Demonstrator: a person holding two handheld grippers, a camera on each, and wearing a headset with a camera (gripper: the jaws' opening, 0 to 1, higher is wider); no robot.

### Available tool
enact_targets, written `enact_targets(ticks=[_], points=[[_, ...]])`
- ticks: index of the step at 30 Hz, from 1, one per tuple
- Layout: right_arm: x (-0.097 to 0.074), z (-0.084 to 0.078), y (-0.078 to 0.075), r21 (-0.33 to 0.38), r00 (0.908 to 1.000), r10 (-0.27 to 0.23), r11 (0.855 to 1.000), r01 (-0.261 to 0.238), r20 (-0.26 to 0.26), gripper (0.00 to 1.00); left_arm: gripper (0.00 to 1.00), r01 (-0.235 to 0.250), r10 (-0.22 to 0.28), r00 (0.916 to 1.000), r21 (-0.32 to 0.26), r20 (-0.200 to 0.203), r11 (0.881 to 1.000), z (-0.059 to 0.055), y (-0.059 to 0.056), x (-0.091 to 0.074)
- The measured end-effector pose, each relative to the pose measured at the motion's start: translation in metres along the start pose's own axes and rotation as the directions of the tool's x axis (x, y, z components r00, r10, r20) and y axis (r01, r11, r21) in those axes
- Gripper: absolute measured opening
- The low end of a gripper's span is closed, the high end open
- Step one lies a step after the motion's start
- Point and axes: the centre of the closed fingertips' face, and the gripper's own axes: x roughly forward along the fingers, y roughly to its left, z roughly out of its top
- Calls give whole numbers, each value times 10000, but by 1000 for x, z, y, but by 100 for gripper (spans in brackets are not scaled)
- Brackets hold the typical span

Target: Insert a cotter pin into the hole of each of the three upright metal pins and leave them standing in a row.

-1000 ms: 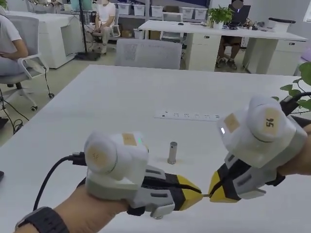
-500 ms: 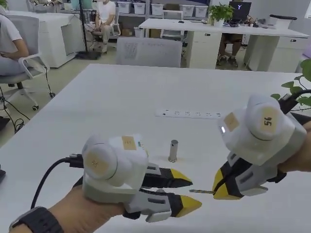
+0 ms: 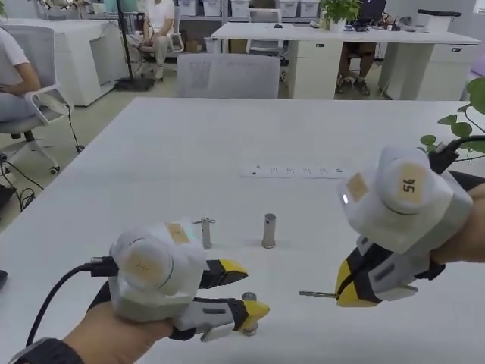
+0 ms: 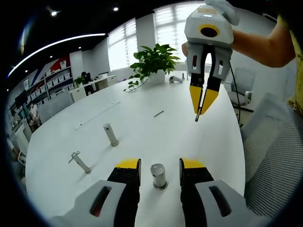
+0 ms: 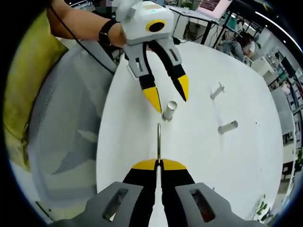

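A white surface [image 3: 189, 152] in an open office, seen from above by a person holding two tools.

The left hand-held gripper [image 3: 242, 288] is low at the near edge, its yellow-tipped jaws spread apart. The near metal pin [image 4: 158, 176] stands upright between those jaws, with a gap on each side, so neither jaw touches it.

The right hand-held gripper [image 3: 342, 294] hovers to the right, jaws pressed together on a cotter pin [image 3: 317, 293]. The cotter pin sticks straight out from the jaw tips and points toward the left hand-held gripper and the near metal pin. Its free end is short of that pin and not touching it.

Farther back on the surface stand two more pins, near each other. The bare metal pin [image 3: 269, 230] is upright with nothing through it. To its left, the fitted metal pin [image 3: 204, 231] is upright with an inserted cotter pin [image 3: 203, 221] crossing its top.

A white power strip [image 3: 295, 171] lies flat behind them. A potted plant [image 4: 154, 59] sits at the far right end of the surface. An office chair [image 3: 227, 76] stands beyond the far edge.
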Motion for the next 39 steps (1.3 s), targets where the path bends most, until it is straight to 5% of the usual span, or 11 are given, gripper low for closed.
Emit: enact_targets(ticks=[4, 20, 28, 39], points=[[1, -1, -1, 56, 10000, 55, 10000, -55, 19, 3, 26, -180, 185, 9992, 161, -341, 9997, -5, 1, 6], [8, 0, -6, 72, 9999, 81, 9999, -81, -77, 3, 12, -192, 201, 9982, 164, -566, 9997, -10, 3, 6], [17, -1, -9, 198, 9993, 140, 9997, -133, -350, 3, 11, 829, -794, 9958, 835, -444, 9931, -10, -1, 5], [34, 4, -13, 608, 9958, 195, 9981, -141, -891, 3, 11, 2274, -2268, 9737, 1507, -215, 9621, -11, -6, 3]])
